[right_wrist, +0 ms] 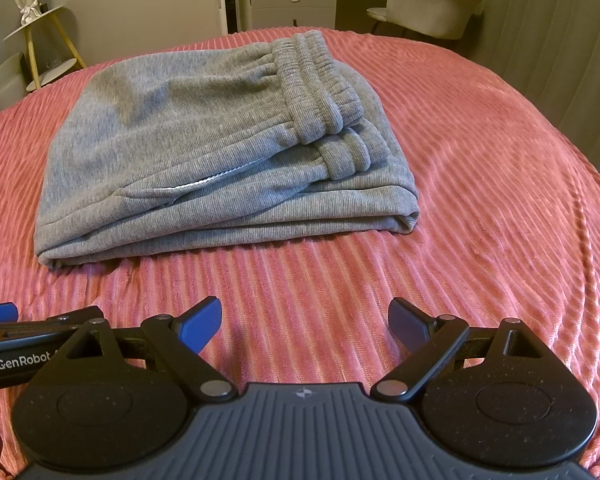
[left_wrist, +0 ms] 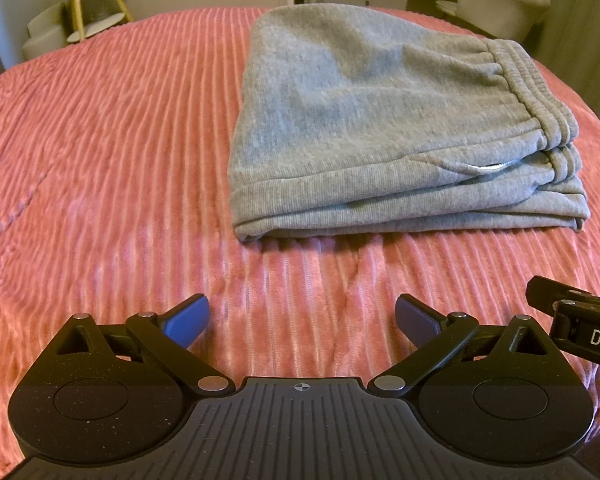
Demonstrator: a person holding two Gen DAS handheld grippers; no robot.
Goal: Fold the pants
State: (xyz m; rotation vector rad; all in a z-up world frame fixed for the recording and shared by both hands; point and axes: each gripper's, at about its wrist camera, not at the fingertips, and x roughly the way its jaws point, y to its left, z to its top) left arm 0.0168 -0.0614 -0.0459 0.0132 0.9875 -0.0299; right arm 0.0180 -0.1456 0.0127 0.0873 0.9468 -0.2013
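Pink ribbed bedspread (left_wrist: 100,128) fills our view, the grey pants (left_wrist: 380,120) lying folded in a neat stack at upper centre, and we hold our left gripper (left_wrist: 302,322) and right gripper (right_wrist: 304,326) spread wide and empty, well clear, likely finished.

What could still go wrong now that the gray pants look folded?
The pants lie stacked in loose layers on a soft ribbed bedspread, so a nudge might make the top layer slip. The waistband bulges at one end, so the stack may tilt or spring open. Both the left gripper and right gripper are open and close by, and could snag it.
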